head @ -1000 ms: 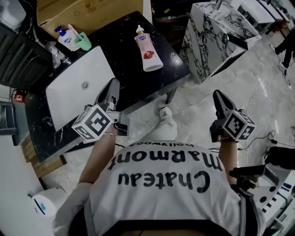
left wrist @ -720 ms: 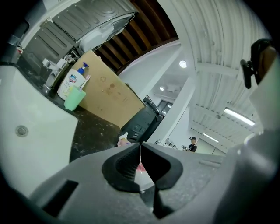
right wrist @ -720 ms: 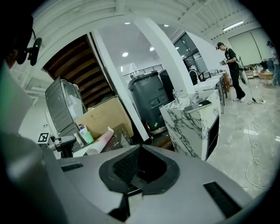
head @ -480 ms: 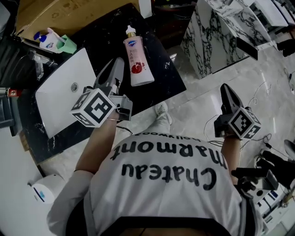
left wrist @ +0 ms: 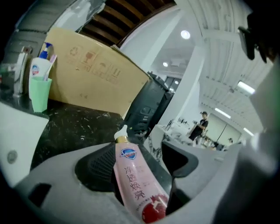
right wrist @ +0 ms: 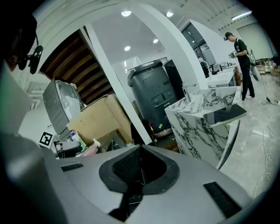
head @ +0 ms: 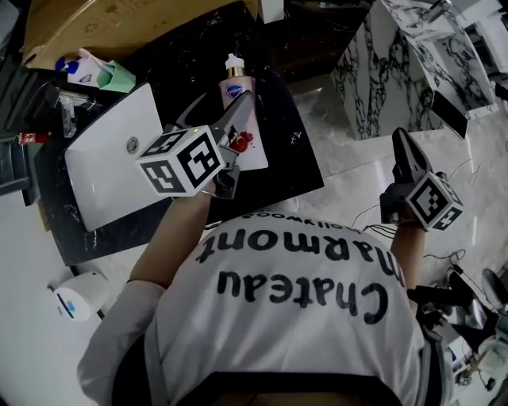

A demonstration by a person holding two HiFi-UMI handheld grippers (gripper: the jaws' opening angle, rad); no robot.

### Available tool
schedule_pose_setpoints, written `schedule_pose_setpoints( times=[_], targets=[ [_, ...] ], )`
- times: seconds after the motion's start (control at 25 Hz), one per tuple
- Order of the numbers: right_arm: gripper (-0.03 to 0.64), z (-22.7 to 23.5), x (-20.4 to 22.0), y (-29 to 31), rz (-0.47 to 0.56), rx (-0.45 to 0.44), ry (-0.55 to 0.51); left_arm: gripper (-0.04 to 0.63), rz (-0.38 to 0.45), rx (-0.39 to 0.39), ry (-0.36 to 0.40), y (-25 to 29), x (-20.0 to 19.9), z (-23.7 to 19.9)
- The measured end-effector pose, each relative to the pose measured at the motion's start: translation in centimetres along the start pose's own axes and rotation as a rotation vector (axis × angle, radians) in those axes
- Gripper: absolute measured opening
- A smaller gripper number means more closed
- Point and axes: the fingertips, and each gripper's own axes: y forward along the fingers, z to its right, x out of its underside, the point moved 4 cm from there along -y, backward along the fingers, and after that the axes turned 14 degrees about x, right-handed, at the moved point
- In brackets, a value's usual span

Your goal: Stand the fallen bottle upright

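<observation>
The pink bottle [head: 234, 89] with a white cap lies on its side on the black counter [head: 295, 162], cap pointing away from me. My left gripper [head: 242, 109] hovers over its lower half. In the left gripper view the bottle [left wrist: 131, 179] runs lengthwise between the jaws of the left gripper [left wrist: 140, 162], which have just been opening; gaps show on both sides and the pads do not press it. My right gripper [head: 401, 148] hangs over the floor to the right of the counter, empty. In its own view the right gripper [right wrist: 140, 165] has its jaws meeting, and the bottle [right wrist: 87, 151] is small at the far left.
A white sink basin [head: 103, 162] is set in the counter left of the bottle. A green cup [head: 119, 77] with tubes stands behind it, in front of a cardboard box [head: 119, 24]. A marbled block [head: 397, 71] stands on the floor to the right.
My left gripper has moved from the sink's near edge forward over the bottle, and its jaws have opened around it. The right gripper has moved forward too, still shut.
</observation>
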Motion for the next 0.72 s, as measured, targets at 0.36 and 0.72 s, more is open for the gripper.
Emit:
schedule_pose_setpoints(
  times=[0.36,0.72],
  targets=[
    [0.009,0.3,-2.5,2.8,-0.006,-0.042,0.030,0.414,-0.257,-0.094,0.068,3.6,1.5,-1.2],
    [0.010,-4.0,-3.3,6.4,-0.052,-0.242,-0.044,0.417,-0.440,-0.198,-0.009,5.0,3.2,-2.1]
  ],
)
